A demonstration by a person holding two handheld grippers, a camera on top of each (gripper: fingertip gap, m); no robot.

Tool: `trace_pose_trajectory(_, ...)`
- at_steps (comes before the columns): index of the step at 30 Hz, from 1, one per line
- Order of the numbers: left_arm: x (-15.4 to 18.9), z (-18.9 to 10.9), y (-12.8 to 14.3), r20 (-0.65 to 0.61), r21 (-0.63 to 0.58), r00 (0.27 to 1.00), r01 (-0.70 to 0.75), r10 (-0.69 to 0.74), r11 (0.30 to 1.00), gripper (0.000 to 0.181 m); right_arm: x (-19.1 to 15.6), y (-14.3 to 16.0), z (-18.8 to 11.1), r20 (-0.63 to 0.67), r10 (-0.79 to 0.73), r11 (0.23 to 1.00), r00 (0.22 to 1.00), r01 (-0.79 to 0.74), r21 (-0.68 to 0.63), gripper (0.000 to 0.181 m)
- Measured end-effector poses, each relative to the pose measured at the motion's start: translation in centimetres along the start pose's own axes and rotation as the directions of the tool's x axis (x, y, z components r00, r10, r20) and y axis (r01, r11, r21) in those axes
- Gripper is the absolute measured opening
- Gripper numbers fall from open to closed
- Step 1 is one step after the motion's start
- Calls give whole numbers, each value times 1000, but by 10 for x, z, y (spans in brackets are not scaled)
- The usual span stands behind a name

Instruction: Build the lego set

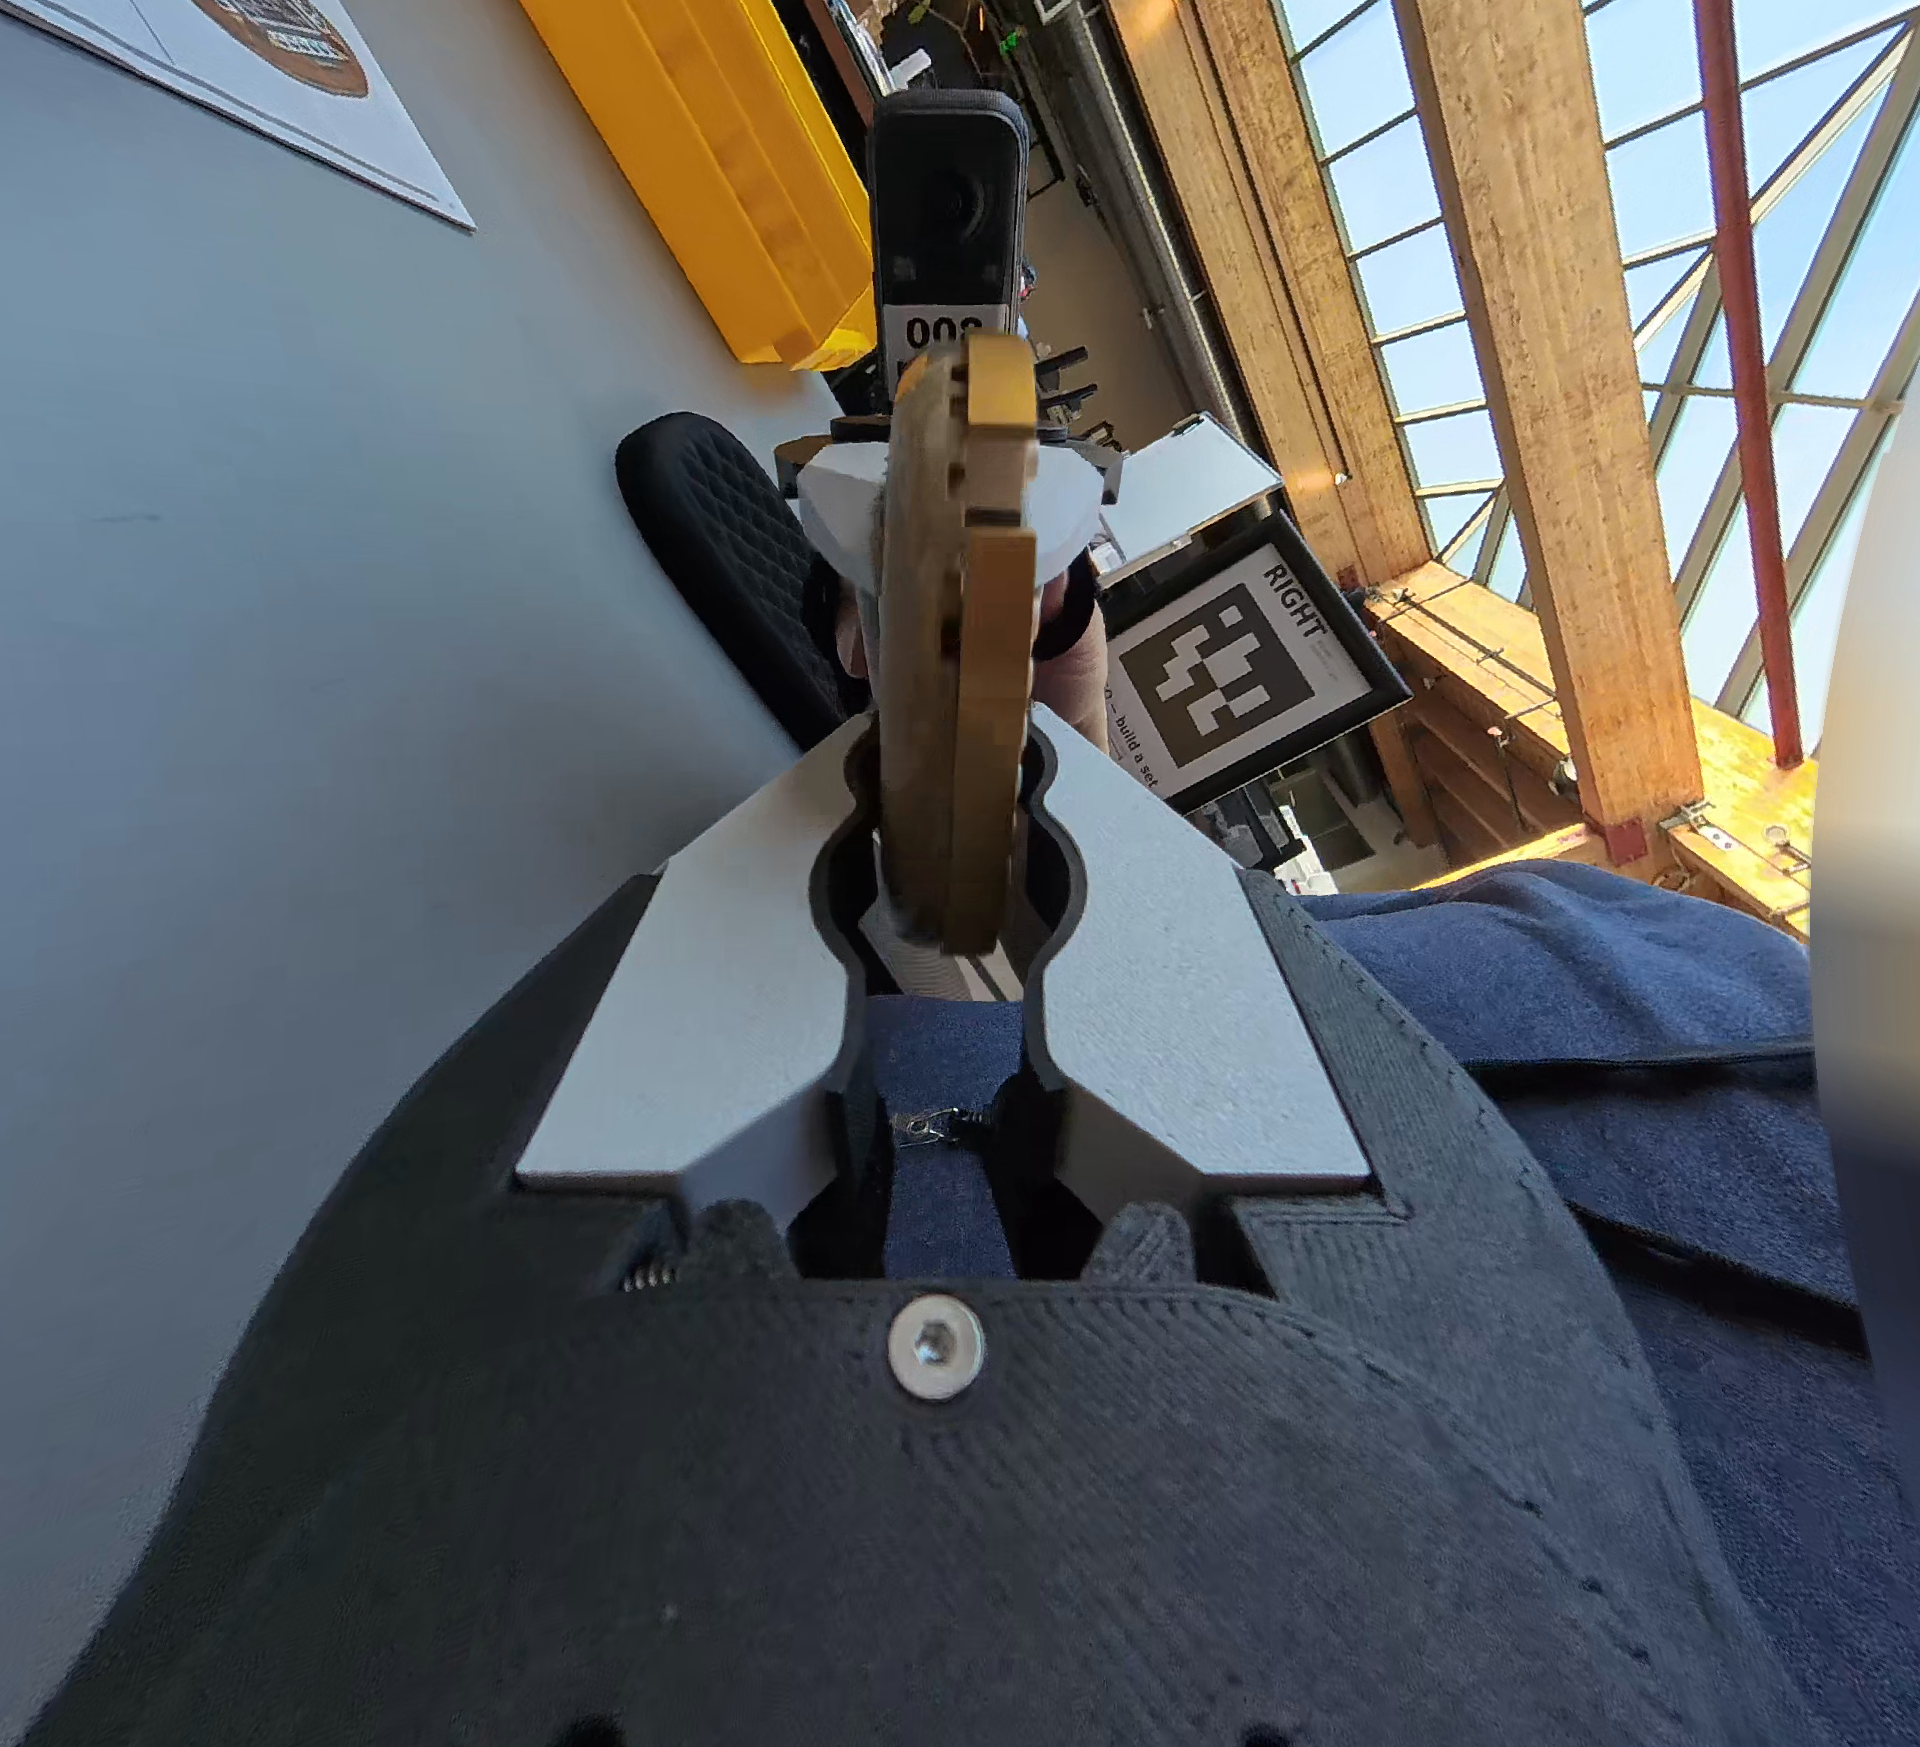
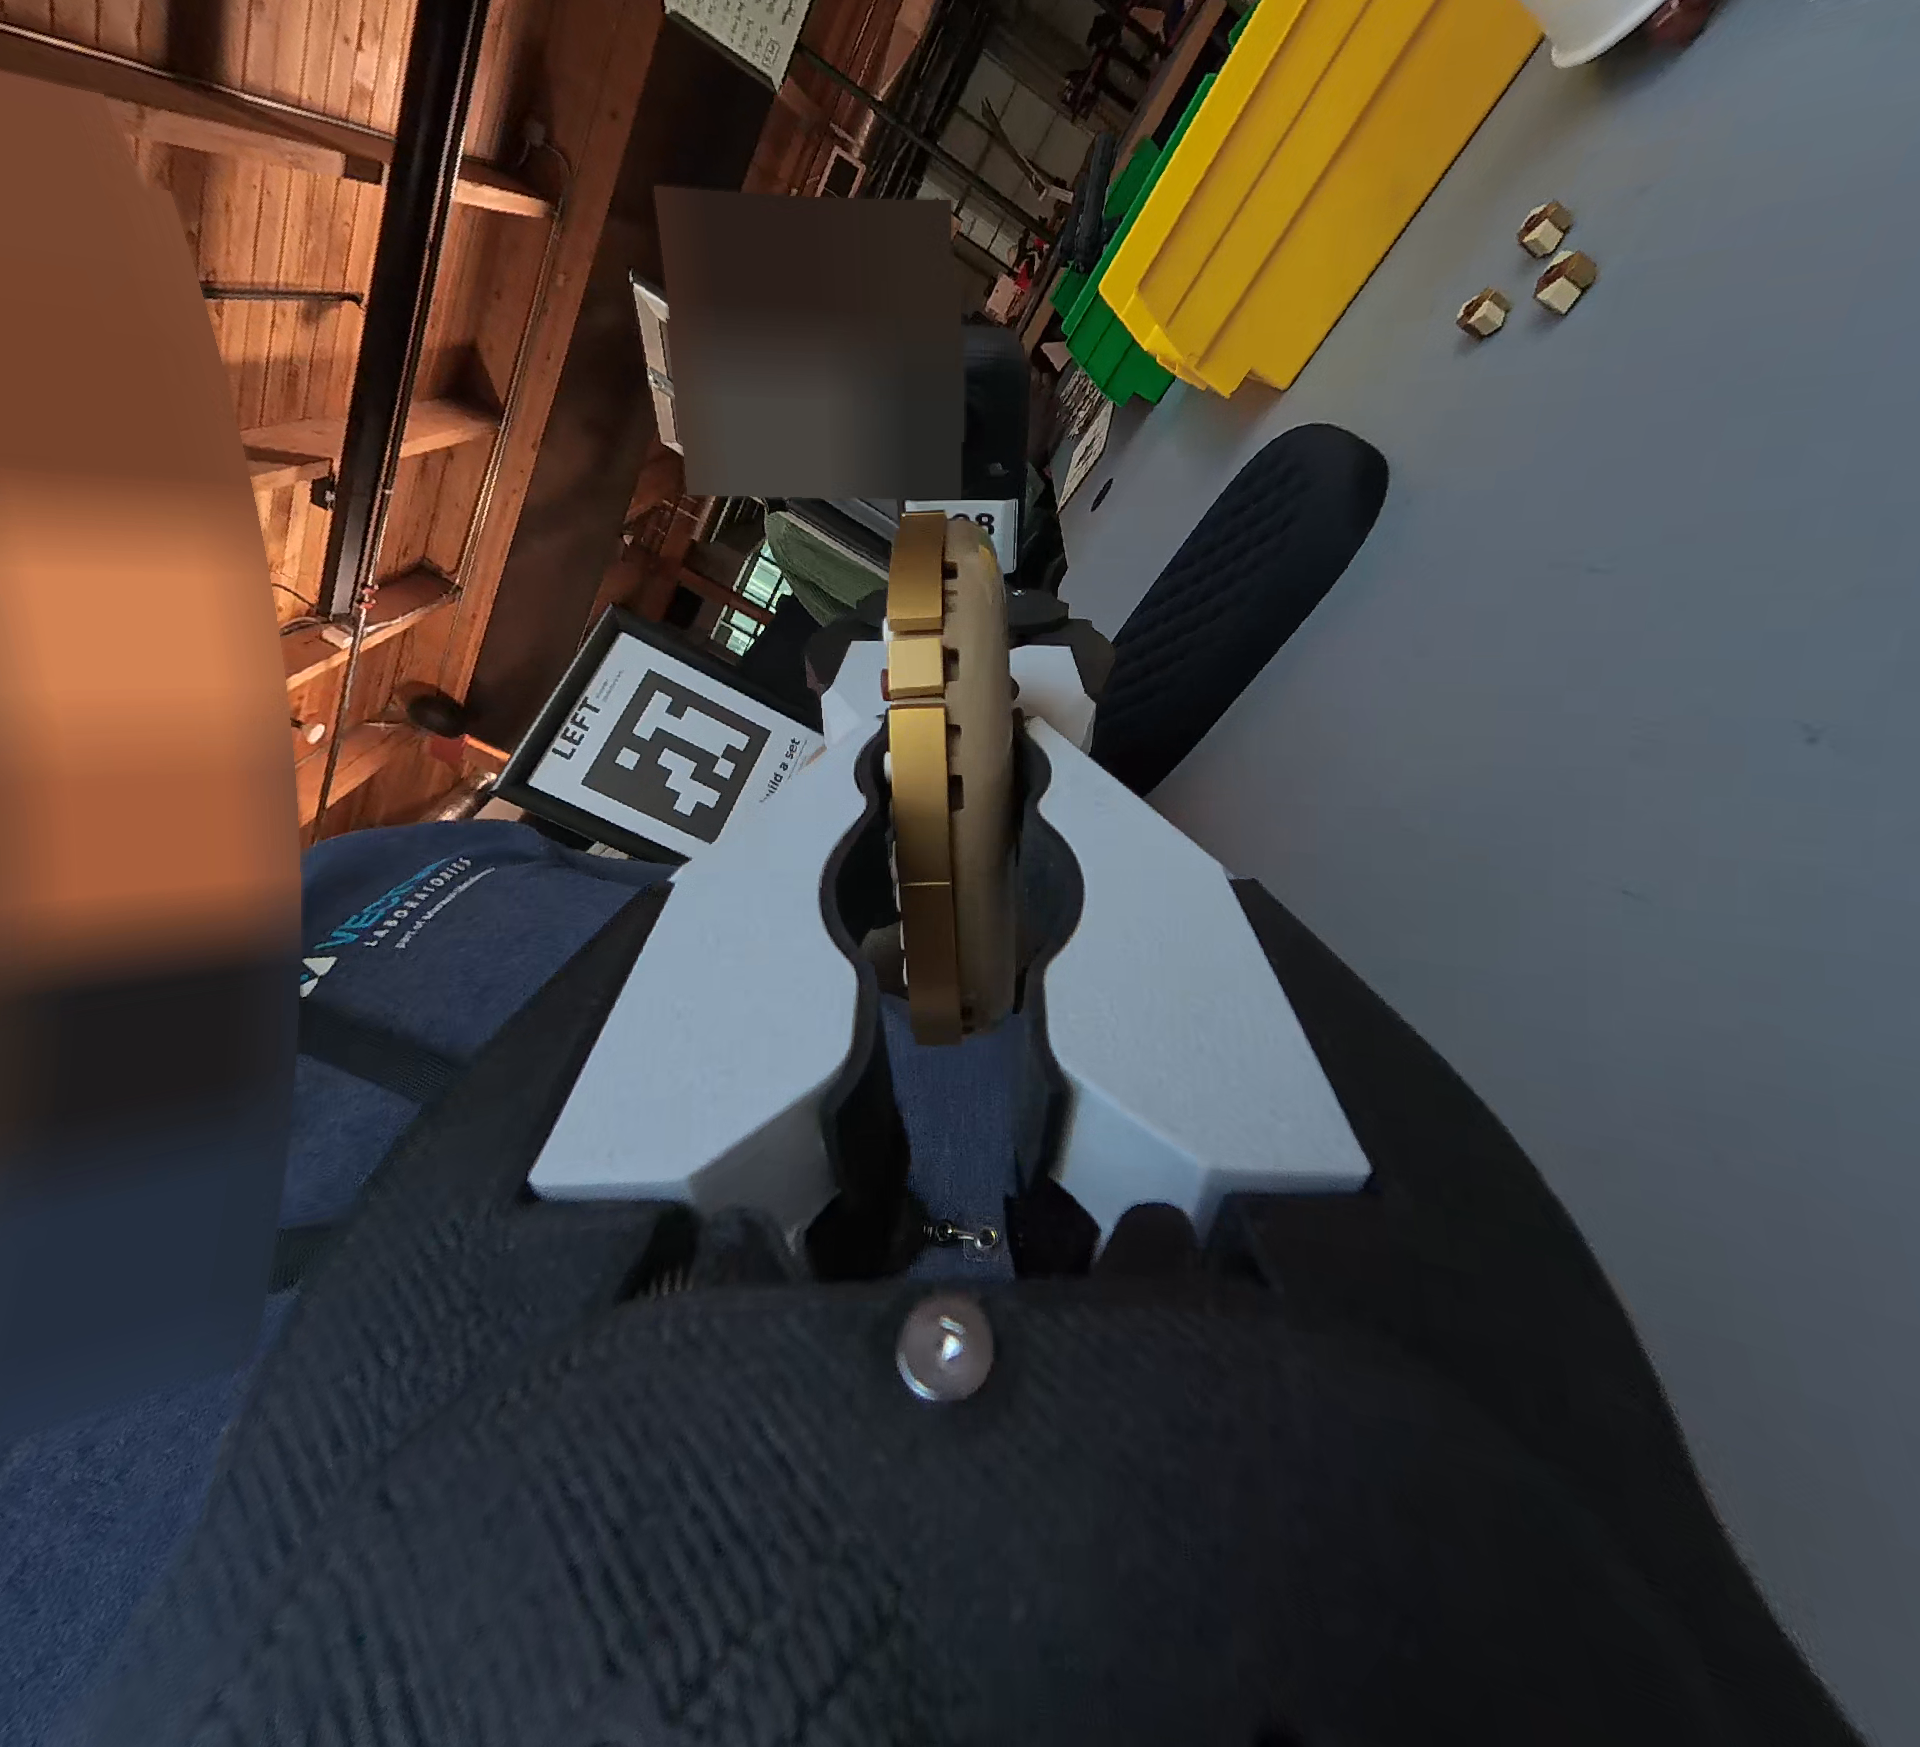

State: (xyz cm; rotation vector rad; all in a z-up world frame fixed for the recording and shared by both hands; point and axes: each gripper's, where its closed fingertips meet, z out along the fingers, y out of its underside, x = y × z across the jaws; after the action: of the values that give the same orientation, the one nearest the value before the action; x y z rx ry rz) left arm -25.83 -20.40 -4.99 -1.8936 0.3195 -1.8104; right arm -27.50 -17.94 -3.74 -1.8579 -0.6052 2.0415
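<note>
Currently mid-assembly: both grippers grip the same round gold-and-tan lego disc (image 1: 956, 658), held edge-on in the air above the grey table (image 1: 260, 658). Left gripper (image 1: 951, 856) jaws are clamped on its near rim; right gripper (image 2: 951, 876) jaws are clamped on the opposite rim, so the two face each other. Probably a press-together or handover; next move likely needs one side to let go without tilting the disc. Three small gold pieces (image 2: 1527, 274) lie on the table, far right in the right view, near the yellow bin (image 2: 1320, 139). Instruction sheet (image 1: 208, 4) is far left. Plenty of open table between.
</note>
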Motion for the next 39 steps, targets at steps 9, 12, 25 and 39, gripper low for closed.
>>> trace_pose_trajectory(9,-4,-8,2,-34,26,999,-7,8,1000,20,4,-6,-7,-28,-11,998,1000,13,67,18)
trace_pose_trajectory(12,-8,-10,-3,0,43,1000,-26,26,999,19,6,0,-2,-48,-46,998,998,48,45,24)
trace_pose_trajectory(25,-80,-140,-97,540,-252,537,-631,647,734,28,17,-14,-27,-70,24,993,997,-16,120,18)
trace_pose_trajectory(39,-151,-181,-111,49,-875,391,-426,919,229,26,11,-15,-23,-99,-42,998,994,47,52,19)
